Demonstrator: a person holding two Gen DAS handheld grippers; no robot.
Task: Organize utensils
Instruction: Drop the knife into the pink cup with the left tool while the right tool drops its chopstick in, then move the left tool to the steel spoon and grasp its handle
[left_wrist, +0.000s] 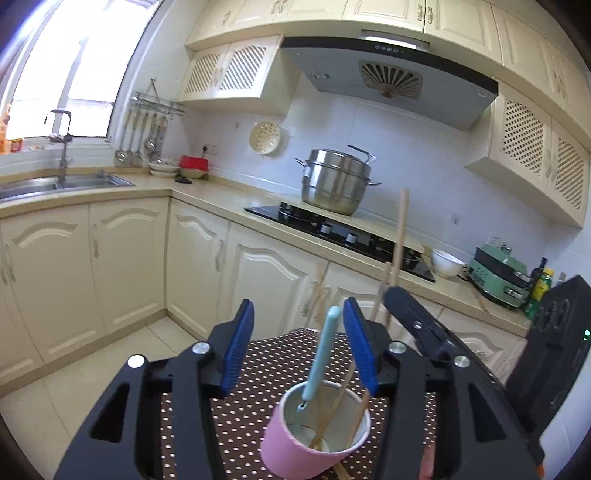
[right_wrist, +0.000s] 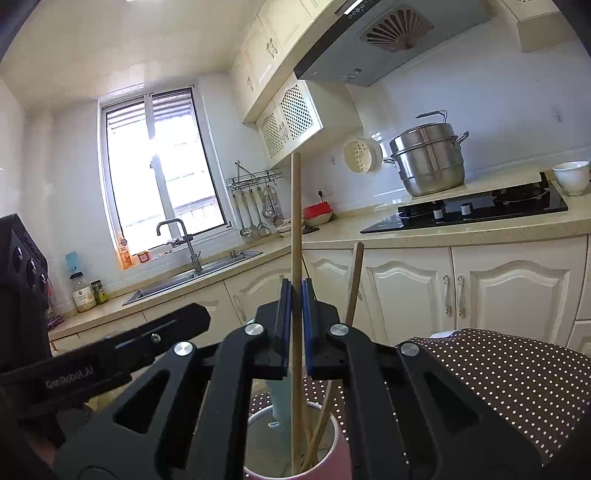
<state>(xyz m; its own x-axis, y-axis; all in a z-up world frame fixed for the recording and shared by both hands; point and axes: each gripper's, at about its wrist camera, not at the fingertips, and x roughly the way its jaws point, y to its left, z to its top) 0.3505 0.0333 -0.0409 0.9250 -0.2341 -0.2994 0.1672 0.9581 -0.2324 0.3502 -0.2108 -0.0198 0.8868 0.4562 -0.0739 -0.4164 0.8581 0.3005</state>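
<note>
A pink cup stands on a brown polka-dot tablecloth. In it lean a light blue utensil handle and several wooden chopsticks. My left gripper is open, with its blue pads either side of the blue handle and not touching it. My right gripper is shut on an upright wooden chopstick, whose lower end reaches into the pink cup. Another chopstick leans out to the right. The right gripper sits just right of the left one.
Behind the table runs a cream counter with a black hob, a steel steamer pot, a white bowl and a green appliance. A sink with a tap lies under the window. A black box stands at the right.
</note>
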